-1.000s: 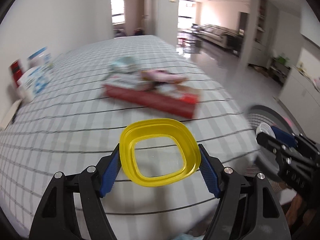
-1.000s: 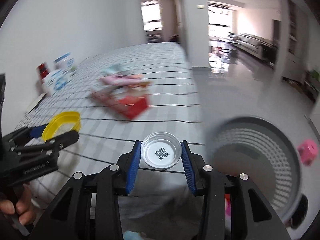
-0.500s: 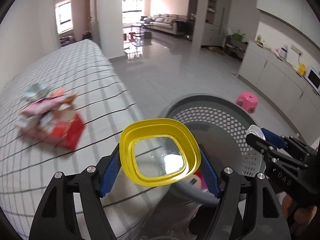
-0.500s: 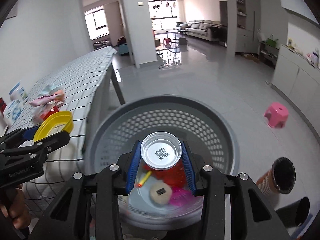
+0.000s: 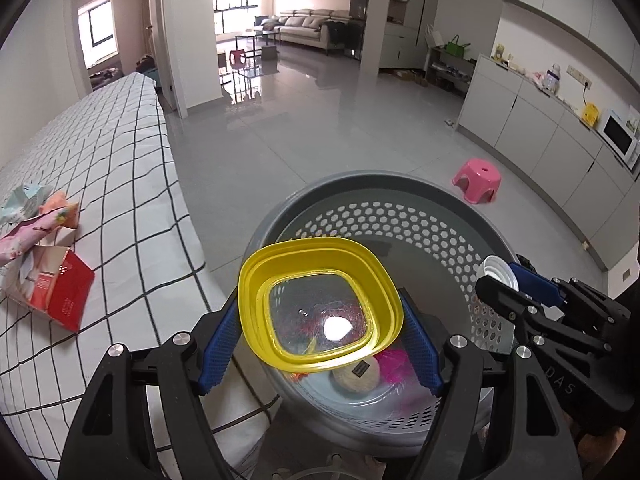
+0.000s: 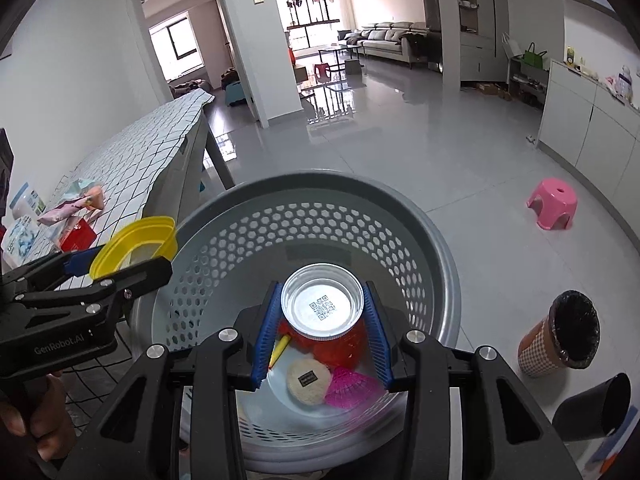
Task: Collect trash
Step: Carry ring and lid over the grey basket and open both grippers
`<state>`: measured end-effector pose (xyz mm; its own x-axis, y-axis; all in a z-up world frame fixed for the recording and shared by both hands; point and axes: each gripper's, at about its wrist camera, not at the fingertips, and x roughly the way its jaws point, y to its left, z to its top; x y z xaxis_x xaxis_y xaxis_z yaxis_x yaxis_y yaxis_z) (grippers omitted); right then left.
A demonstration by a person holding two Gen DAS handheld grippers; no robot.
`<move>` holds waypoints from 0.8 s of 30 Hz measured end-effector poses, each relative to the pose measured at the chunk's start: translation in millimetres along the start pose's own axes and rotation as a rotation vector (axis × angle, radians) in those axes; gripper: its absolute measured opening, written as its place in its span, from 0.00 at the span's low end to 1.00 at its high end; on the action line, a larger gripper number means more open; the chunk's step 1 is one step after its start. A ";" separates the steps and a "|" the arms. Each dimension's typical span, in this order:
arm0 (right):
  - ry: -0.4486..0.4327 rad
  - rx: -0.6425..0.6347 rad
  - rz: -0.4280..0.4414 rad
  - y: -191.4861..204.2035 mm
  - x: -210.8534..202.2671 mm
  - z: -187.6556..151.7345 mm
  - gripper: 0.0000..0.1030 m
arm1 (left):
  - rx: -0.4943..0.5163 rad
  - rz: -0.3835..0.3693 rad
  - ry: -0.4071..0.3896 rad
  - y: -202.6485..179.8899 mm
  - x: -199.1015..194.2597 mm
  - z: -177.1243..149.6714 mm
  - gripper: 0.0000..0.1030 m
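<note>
My left gripper (image 5: 322,338) is shut on a yellow lid (image 5: 256,280) with a clear window and holds it over the near-left part of a grey perforated basket (image 5: 360,184). My right gripper (image 6: 322,320) is shut on a small round silvery lid (image 6: 322,304) with a QR code, above the middle of the basket (image 6: 304,184). From the right wrist view, the left gripper (image 6: 108,260) and its yellow lid (image 6: 136,240) sit by the basket's left rim. The basket holds a red item (image 6: 336,348), a beige round pad (image 6: 308,380) and a pink piece (image 6: 352,392).
A table with a checked cloth (image 5: 120,160) stands left of the basket, with a red box and packets (image 5: 52,284) on it. A pink stool (image 6: 554,204), a lined cup-shaped bin (image 6: 560,336) and a black cup (image 6: 592,408) stand on the floor to the right.
Both grippers have swung from above the table to above the basket, each still holding its lid. The table's trash pile has slid to the left edge of both views.
</note>
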<state>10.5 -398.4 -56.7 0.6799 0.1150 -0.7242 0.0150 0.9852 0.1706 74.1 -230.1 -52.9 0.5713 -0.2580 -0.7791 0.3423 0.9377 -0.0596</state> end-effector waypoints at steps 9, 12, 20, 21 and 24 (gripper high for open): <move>-0.029 0.005 -0.009 -3.3 -5.2 0.7 0.61 | -0.008 0.013 0.006 1.7 2.3 -1.4 0.78; -0.030 0.004 -0.007 -2.7 -5.9 0.8 0.61 | -0.009 0.014 0.004 1.8 0.9 -1.6 0.78; -0.037 0.000 -0.003 5.1 -7.9 0.6 0.61 | -0.018 0.020 -0.011 6.1 -6.4 -1.9 0.78; -0.038 0.000 -0.003 5.7 -8.7 0.6 0.61 | -0.019 0.024 -0.013 7.0 -7.9 -2.0 0.78; -0.041 -0.006 -0.004 9.3 -10.8 0.7 0.61 | -0.024 0.036 -0.023 9.3 -12.5 -3.5 0.79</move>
<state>3.8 -390.5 -46.8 0.7096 0.1058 -0.6967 0.0138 0.9864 0.1639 67.4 -217.3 -45.9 0.5999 -0.2294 -0.7665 0.3033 0.9517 -0.0475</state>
